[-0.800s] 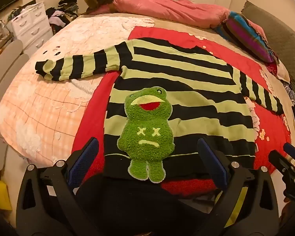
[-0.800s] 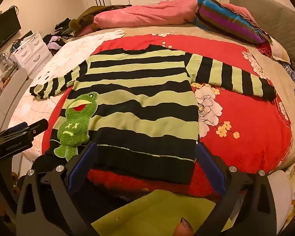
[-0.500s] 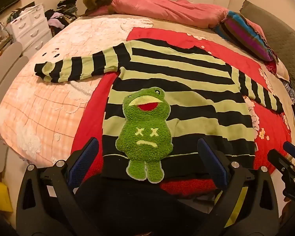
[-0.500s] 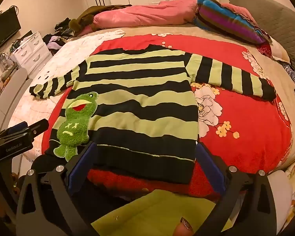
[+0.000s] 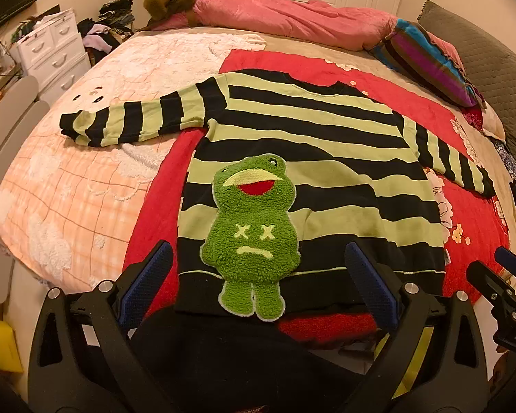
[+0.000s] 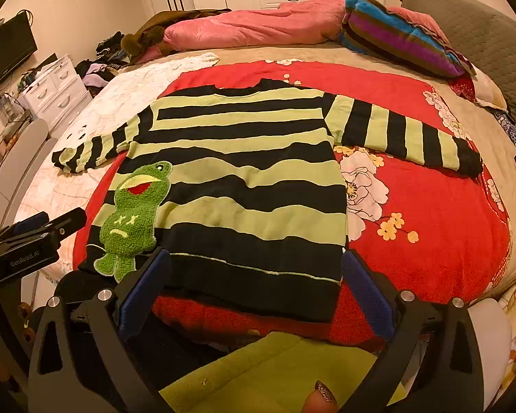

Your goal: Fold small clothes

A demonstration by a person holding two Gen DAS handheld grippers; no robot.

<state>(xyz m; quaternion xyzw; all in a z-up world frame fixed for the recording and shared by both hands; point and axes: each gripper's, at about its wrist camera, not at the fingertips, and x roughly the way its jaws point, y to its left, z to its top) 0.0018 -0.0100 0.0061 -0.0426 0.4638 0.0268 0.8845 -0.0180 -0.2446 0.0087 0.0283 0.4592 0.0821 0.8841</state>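
A black and light-green striped sweater [image 5: 326, 158] lies flat on the bed, both sleeves spread out, hem nearest me. It also shows in the right wrist view [image 6: 244, 172]. A fuzzy green frog patch [image 5: 251, 237] sits low on its front, near the hem, and shows in the right wrist view [image 6: 130, 220] too. My left gripper [image 5: 258, 282] is open and empty, hovering just short of the hem at the frog. My right gripper [image 6: 254, 285] is open and empty, just short of the hem's right half. Each gripper's tip shows in the other's view.
The sweater rests on a red flowered blanket [image 6: 430, 206] beside a peach checked quilt [image 5: 68, 189]. Pink bedding [image 5: 292, 17] and a striped cushion [image 6: 395, 41] lie at the far side. White drawers [image 5: 51, 55] stand at the left. A yellow-green cloth [image 6: 275, 371] lies below my right gripper.
The left gripper has drifted slightly, so the sweater sits a touch lower and nearer in its view. The right gripper has barely moved. Both jaws stay open.
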